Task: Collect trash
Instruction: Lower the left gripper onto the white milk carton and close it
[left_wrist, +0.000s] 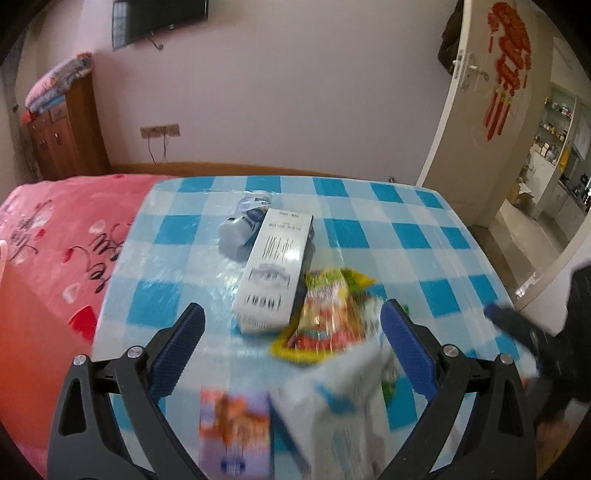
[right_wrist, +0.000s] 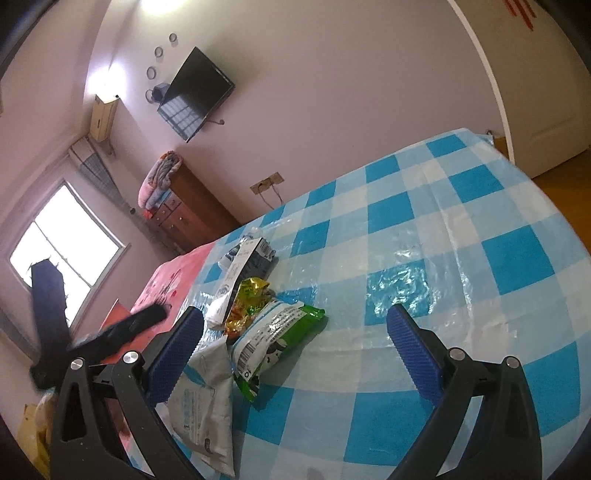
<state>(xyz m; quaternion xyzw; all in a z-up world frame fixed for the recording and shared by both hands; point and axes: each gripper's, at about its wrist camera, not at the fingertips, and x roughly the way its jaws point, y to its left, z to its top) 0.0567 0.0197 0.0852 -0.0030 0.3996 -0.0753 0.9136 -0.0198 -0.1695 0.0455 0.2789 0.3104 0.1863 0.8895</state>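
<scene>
Left tongs (left_wrist: 291, 325) spread wide, holding nothing, hovering low over the checked surface (left_wrist: 424, 229). Right tongs (right_wrist: 295, 328) also spread wide, holding nothing, above the same surface (right_wrist: 461, 221).

Trash sits in a loose cluster on the blue-white checked cover. Left view: white box (left_wrist: 275, 269) lying flat, long side pointing away; a small bottle (left_wrist: 243, 221) on its side just beside the box's far left end. Yellow-orange snack wrapper (left_wrist: 321, 314) touches the box's near right corner. Nearer the camera, blurred: a white pouch (left_wrist: 343, 417) between the fingers and a purple-orange packet (left_wrist: 236, 428) to its left.

Right view: green wrapper (right_wrist: 273, 336) lies between the fingers, nearer the left one, with the yellow wrapper (right_wrist: 247, 299) just behind it and the box (right_wrist: 243, 266) farther back. White pouch (right_wrist: 207, 398) lies crumpled by the left finger, touching the green wrapper. Pink bed (left_wrist: 55, 240) borders the surface on the left.
</scene>
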